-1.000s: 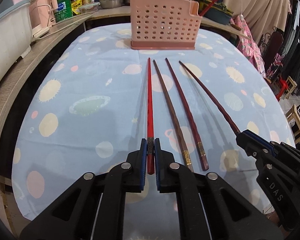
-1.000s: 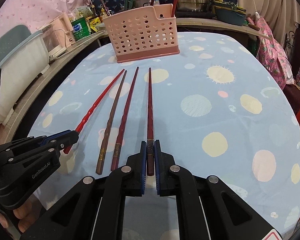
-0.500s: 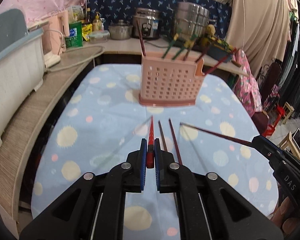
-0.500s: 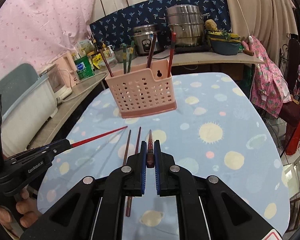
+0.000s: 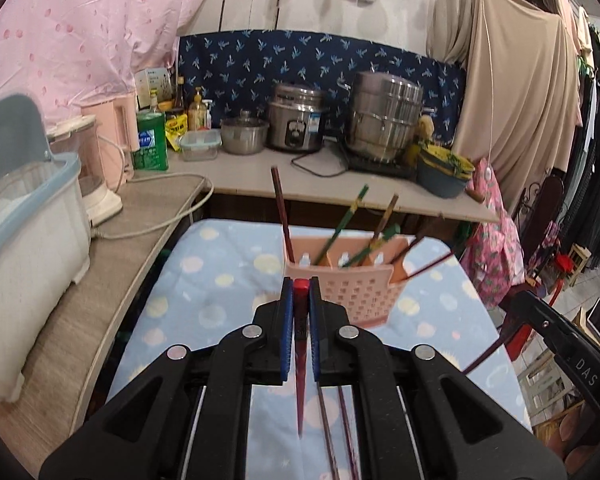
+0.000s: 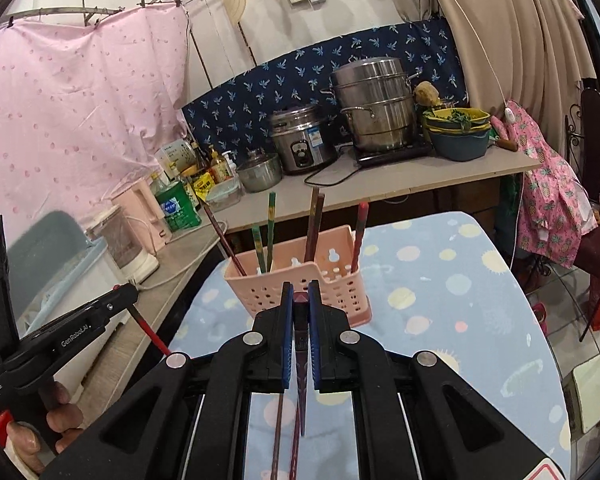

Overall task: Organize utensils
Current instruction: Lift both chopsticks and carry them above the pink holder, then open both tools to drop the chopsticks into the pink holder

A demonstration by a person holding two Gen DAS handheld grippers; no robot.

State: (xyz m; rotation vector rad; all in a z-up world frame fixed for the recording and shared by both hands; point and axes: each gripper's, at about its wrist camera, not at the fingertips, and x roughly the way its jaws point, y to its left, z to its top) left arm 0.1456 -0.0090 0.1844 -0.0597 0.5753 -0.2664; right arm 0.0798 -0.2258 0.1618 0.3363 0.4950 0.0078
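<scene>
Across the middle of both views runs the table [image 5: 228,280], covered in a pale blue cloth with round pastel spots. Behind it a grey counter [image 6: 440,176] carries a tall steel steamer pot [image 6: 374,106], a rice cooker [image 5: 296,124], a small lidded pot [image 5: 244,135], a green bottle [image 5: 152,141] and stacked bowls [image 6: 458,136]; a white and blue plastic tub [image 5: 24,216] sits on the side ledge to the left.

Near the far end of the table stands the pink perforated utensil basket [image 5: 360,294], upright, with several chopsticks leaning in its compartments (green, brown and dark red ones, tilted different ways).

Low in the left wrist view, the left gripper [image 5: 300,322] is clamped on a red chopstick [image 5: 300,392], its blunt red end showing between the blue pads [image 5: 286,332] and its tapered tip pointing down toward the cloth. It is lifted off the table, in front of the basket. The right gripper [image 6: 300,326] likewise pinches a dark red chopstick [image 6: 301,404] the same way, thick end up, tip down, also held above the cloth before the basket.

Under the grippers, two more chopsticks lie on the cloth: a brown chopstick [image 6: 277,436] and a maroon chopstick [image 6: 295,450], side by side and close together, partly hidden by the gripper bodies.
</scene>
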